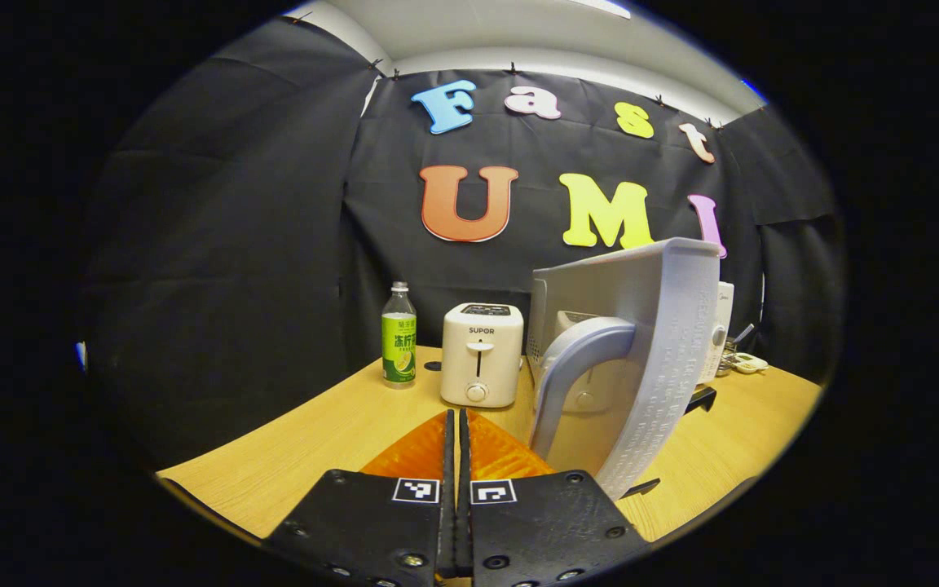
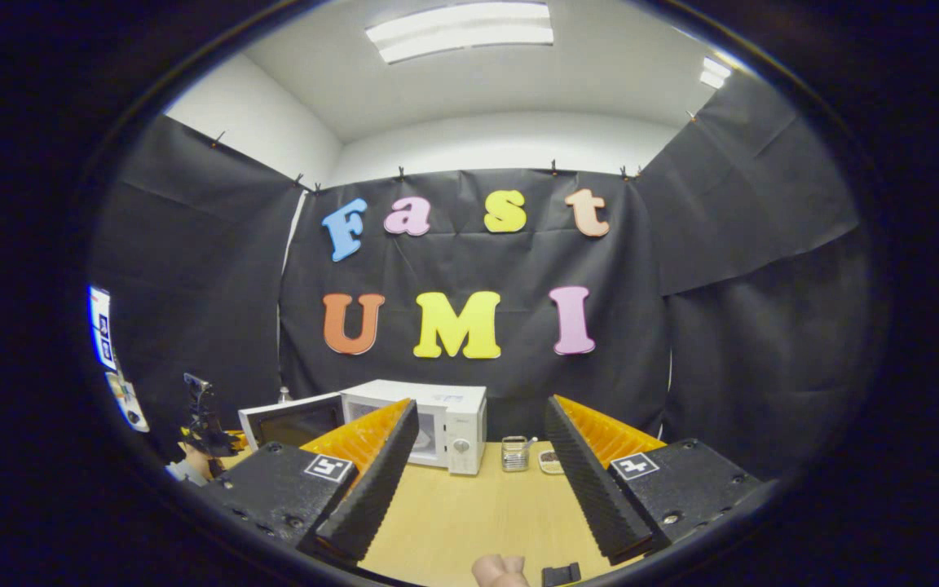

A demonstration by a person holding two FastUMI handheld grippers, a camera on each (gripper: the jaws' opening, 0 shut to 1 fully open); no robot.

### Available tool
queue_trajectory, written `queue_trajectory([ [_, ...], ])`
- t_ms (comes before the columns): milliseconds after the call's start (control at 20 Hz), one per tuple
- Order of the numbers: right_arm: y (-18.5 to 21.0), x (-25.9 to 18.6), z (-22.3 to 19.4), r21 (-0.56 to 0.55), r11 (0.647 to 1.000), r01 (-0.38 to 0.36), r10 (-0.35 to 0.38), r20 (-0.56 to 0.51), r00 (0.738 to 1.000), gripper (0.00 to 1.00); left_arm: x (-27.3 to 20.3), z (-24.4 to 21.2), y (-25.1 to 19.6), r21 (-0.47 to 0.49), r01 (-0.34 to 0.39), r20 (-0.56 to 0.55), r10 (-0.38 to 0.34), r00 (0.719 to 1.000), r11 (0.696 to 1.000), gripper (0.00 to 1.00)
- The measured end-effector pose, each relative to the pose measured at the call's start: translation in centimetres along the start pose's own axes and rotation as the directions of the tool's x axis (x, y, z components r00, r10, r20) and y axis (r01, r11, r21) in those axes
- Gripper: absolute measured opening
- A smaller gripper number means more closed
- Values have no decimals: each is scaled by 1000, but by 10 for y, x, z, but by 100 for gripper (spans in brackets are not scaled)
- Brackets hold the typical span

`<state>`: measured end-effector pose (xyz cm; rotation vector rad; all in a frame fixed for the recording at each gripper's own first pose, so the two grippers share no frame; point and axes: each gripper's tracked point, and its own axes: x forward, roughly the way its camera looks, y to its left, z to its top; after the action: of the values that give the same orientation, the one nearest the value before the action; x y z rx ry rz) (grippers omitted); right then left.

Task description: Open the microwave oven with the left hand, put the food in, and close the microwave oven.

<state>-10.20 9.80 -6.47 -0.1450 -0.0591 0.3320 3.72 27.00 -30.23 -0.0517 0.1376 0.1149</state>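
Rigid plastic door (image 1: 649, 359) is being swung open just ahead-right of the clenched left tool (image 1: 455, 456); its handle (image 1: 575, 367) is judged the firm hold; right tool (image 2: 473, 456) released.

Green-labelled bottle (image 1: 398, 336) beside white toaster (image 1: 482, 355); glass jar (image 2: 513, 453) on table (image 1: 315, 440).

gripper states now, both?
Left hand-held gripper: shut, holding nothing, beside the open microwave door.
Right hand-held gripper: open, empty.
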Motion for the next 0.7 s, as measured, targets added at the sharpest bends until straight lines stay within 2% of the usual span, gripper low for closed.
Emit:
queue_trajectory([
  [550,-10,0,-2,31,1000,-4,5,-34,999,99,2,0,-97,20,182,6,-182,983,983,0],
  [600,-11,-1,-1,27,1000,-7,8,-32,999,89,4,0,-107,22,202,6,-203,979,979,0],
  [650,-14,-1,-1,25,1000,-3,4,-32,999,99,5,0,-116,23,220,6,-220,975,975,0],
  [700,-18,-2,1,30,1000,6,-5,-32,999,99,6,1,-125,18,239,6,-239,971,971,0],
])
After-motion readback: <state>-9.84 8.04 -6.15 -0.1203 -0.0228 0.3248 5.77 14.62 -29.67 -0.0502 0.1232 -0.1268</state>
